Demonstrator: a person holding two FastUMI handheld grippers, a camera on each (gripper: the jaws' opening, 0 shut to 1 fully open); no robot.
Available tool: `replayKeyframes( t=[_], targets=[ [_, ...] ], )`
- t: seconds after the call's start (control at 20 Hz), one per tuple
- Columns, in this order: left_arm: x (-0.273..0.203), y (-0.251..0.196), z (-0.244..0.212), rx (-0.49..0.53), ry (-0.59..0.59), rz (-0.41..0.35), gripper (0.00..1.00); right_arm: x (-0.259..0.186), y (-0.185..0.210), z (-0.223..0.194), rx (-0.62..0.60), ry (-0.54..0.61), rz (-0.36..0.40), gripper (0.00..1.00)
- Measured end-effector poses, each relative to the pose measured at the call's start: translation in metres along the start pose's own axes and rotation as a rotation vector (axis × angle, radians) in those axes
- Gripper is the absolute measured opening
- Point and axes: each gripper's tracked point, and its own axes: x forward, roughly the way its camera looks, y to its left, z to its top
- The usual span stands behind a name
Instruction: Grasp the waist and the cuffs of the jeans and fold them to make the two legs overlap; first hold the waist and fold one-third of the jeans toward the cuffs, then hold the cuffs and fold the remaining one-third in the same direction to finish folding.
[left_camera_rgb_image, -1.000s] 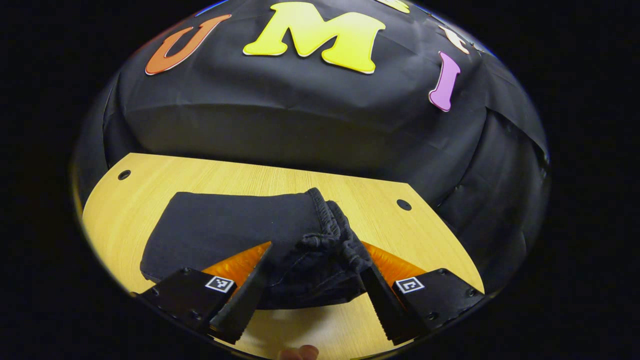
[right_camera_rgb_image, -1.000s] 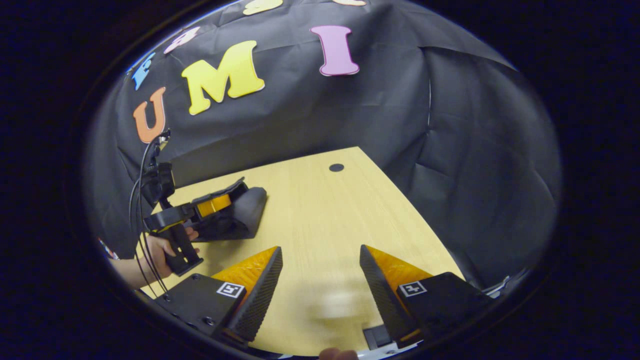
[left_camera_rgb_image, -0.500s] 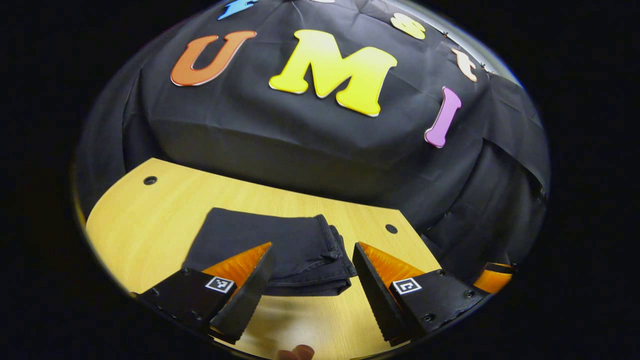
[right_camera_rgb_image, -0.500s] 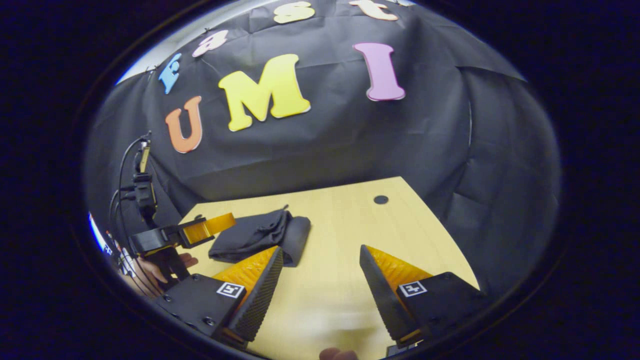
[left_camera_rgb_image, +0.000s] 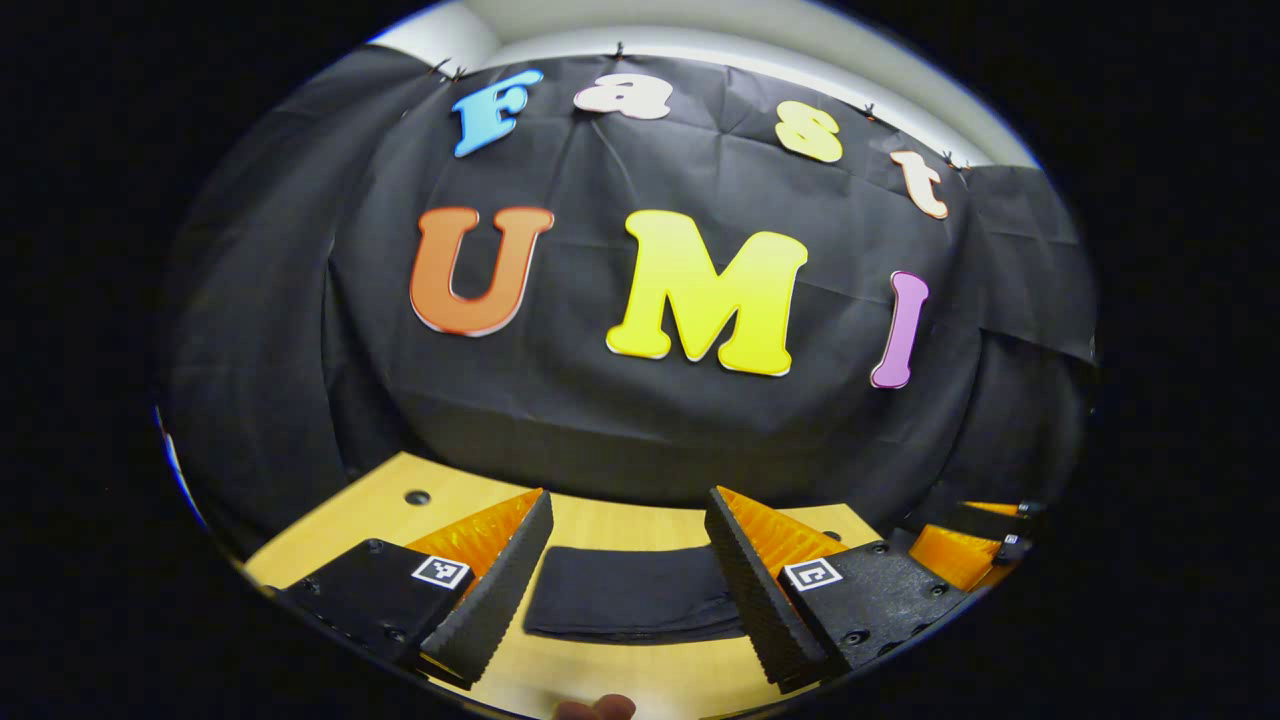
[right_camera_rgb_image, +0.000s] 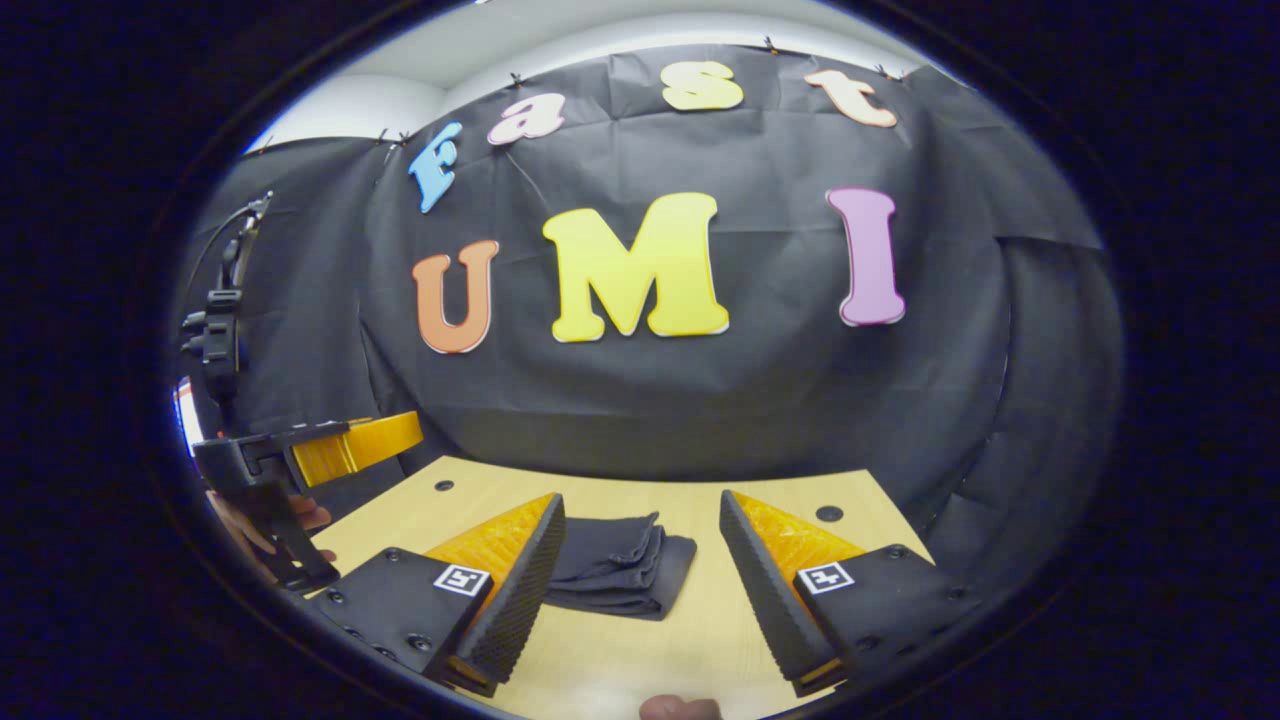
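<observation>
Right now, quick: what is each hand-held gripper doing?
Left hand-held gripper: open, holding nothing; folded jeans lie on the table beyond it.
Right hand-held gripper: open, holding nothing.

Recording booth: black cloth wall (right_camera_rgb_image: 700, 400), bare wooden table (right_camera_rgb_image: 700, 500), white ceiling (right_camera_rgb_image: 560, 35).

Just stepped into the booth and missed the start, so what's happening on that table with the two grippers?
A person holds a gripper in each hand. The jeans lie folded into a compact dark bundle on the wooden table. The left gripper and the right gripper are both open, off the cloth and gripping nothing. From how the jeans lie, the folding looks finished.
</observation>
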Motion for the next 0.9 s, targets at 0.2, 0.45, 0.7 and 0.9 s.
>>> replayKeyframes(
  t=[0.2,0.45,0.7,0.9],
  targets=[
    [-0.034,0.004,0.007,0.061,-0.043,0.006,0.98,-0.013,0.021,0.002,-0.009,-0.029,-0.061,0.93],
    [-0.071,-0.01,-0.015,0.089,-0.028,-0.062,0.98,-0.043,0.044,-0.012,-0.033,-0.042,-0.113,0.96],
    [-0.09,-0.006,-0.032,0.06,-0.002,-0.099,0.98,-0.07,0.057,-0.022,-0.074,-0.045,-0.148,0.98],
    [-0.098,0.002,-0.035,0.049,0.005,-0.092,0.98,-0.077,0.065,-0.025,-0.082,-0.046,-0.143,0.96]
  ],
)
